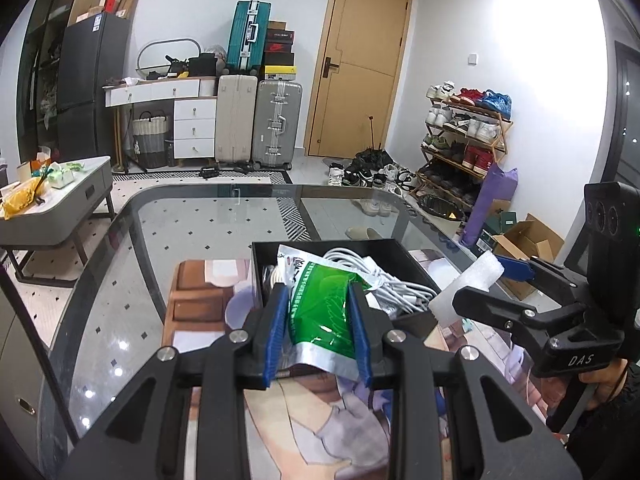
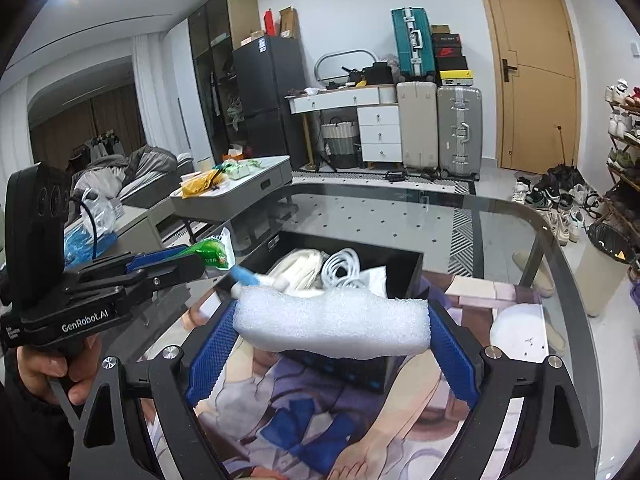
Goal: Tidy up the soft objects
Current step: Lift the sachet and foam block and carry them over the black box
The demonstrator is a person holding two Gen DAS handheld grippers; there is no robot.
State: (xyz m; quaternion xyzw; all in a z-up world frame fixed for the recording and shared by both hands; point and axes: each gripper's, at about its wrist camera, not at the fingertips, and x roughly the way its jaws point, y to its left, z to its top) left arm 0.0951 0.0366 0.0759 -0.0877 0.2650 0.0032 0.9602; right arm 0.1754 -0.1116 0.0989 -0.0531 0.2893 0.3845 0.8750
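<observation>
My left gripper [image 1: 316, 287] is shut on a green and white foil packet [image 1: 324, 312], held just above the near edge of a black open box [image 1: 320, 245]. White cables [image 1: 400, 286] lie coiled inside the box. My right gripper [image 2: 332, 314] is shut on a white foam block [image 2: 332, 326], which spans the gap between its blue pads over the box [image 2: 400, 257]. The cables [image 2: 344, 264] show behind the foam. In the left wrist view the foam block [image 1: 468, 288] and right gripper [image 1: 494, 280] hang at the box's right. The right wrist view shows the left gripper [image 2: 188, 258] holding the packet [image 2: 208, 250] at the box's left.
The box stands on a printed picture mat [image 1: 200, 300] on a glass table [image 1: 200, 216] with a rounded dark rim. A low grey side table [image 1: 60, 216] with packets stands to the left. Suitcases [image 1: 276, 124], a shoe rack [image 1: 464, 140] and a door [image 1: 360, 60] line the far walls.
</observation>
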